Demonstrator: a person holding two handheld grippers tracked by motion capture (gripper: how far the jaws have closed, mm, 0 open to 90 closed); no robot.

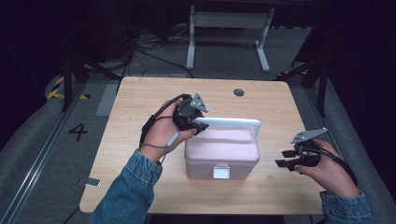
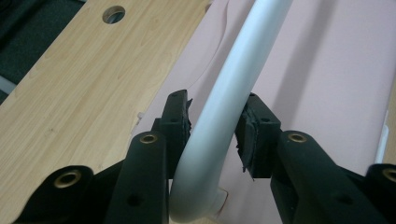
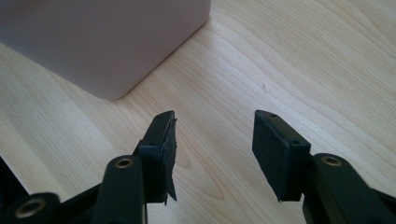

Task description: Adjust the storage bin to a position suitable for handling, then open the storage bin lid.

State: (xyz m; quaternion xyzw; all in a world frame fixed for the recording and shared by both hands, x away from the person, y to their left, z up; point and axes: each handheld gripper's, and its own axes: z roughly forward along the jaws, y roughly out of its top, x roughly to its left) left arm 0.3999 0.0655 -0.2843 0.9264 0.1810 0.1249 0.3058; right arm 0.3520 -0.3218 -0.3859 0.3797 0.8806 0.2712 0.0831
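- Pink plastic carry box [image 1: 221,156] sits around the middle of the wooden table [image 1: 140,100], a bit toward the near edge, with its white front latch [image 1: 221,172] facing the person.
- The box's white handle [image 1: 231,122] is standing up over the lid instead of lying flat.
- Left gripper [image 1: 198,123] is at the left end of that handle, right by the bend where it drops toward the box.
- In the left gripper view the handle [image 2: 219,112] runs straight up between the two jaws, and the pads [image 2: 184,123] sit tight on both sides of the tube, so that's a grip on the handle. Whether they're squeezing hard or just touching is tough to call from that angle.
- Pink lid [image 2: 322,79] is just behind the handle there, and there's a round hole in the tabletop [image 2: 113,14] farther off.
- Right gripper [image 1: 283,157] is out to the right of the box, well apart from it, low over the table and pointing toward the box's side.
- Its jaws are spread wide with nothing in them: in the right gripper view there's plain wood grain [image 3: 280,60] between the pads.
- A rounded corner of the box [image 3: 109,46] shows ahead of the right jaws, not touching them.
- Both forearms are in denim sleeves [image 1: 128,189], coming in from the near edge.
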